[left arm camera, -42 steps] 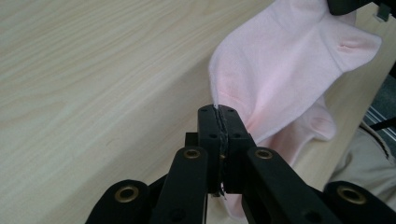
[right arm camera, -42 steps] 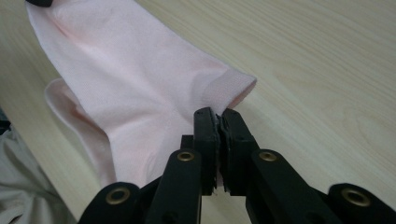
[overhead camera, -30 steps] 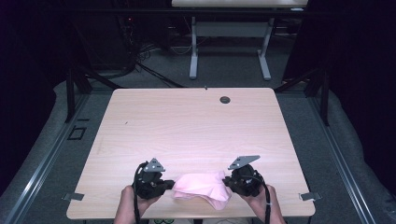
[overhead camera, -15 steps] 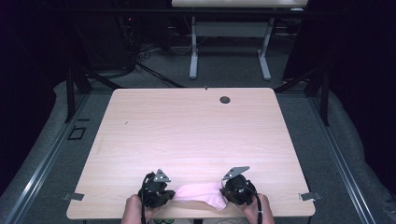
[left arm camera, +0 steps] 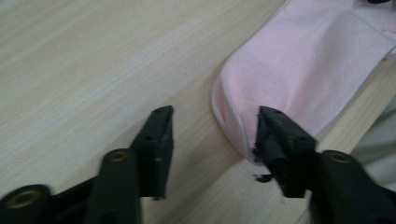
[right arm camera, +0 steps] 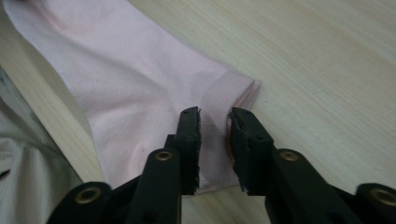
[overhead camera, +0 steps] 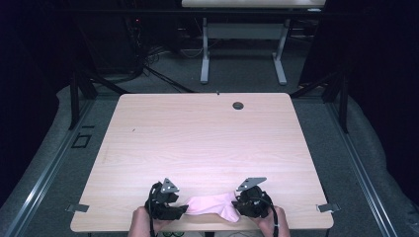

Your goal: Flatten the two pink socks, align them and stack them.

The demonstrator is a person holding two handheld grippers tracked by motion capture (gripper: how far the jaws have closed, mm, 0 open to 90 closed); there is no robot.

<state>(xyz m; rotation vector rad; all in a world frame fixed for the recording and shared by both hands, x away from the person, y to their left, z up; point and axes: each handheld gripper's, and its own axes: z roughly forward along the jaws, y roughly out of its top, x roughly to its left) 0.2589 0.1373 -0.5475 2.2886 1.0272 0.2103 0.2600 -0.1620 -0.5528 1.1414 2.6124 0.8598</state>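
A pink sock (overhead camera: 212, 205) lies flat on the wooden table (overhead camera: 207, 138), close to its near edge and partly over it. My left gripper (overhead camera: 182, 210) is at the sock's left end. In the left gripper view its jaws have just been opening and stand wide (left arm camera: 215, 126), with the rounded end of the sock (left arm camera: 303, 70) beside one jaw and not pinched. My right gripper (overhead camera: 236, 206) is at the right end. Its jaws have just been opening too and stand a little apart (right arm camera: 215, 123), the cuff of the sock (right arm camera: 140, 84) lying loose between them.
A small dark round hole (overhead camera: 238, 105) sits near the table's far edge. Metal brackets (overhead camera: 327, 207) stick out at the near corners. Beyond the table stand another table's white legs (overhead camera: 204, 54) on grey floor. A person's light clothing (right arm camera: 28, 172) is just past the near edge.
Both hands have drawn back toward the near edge and lowered the sock onto the table. Both pairs of jaws, shut on the sock's ends before, now stand apart.
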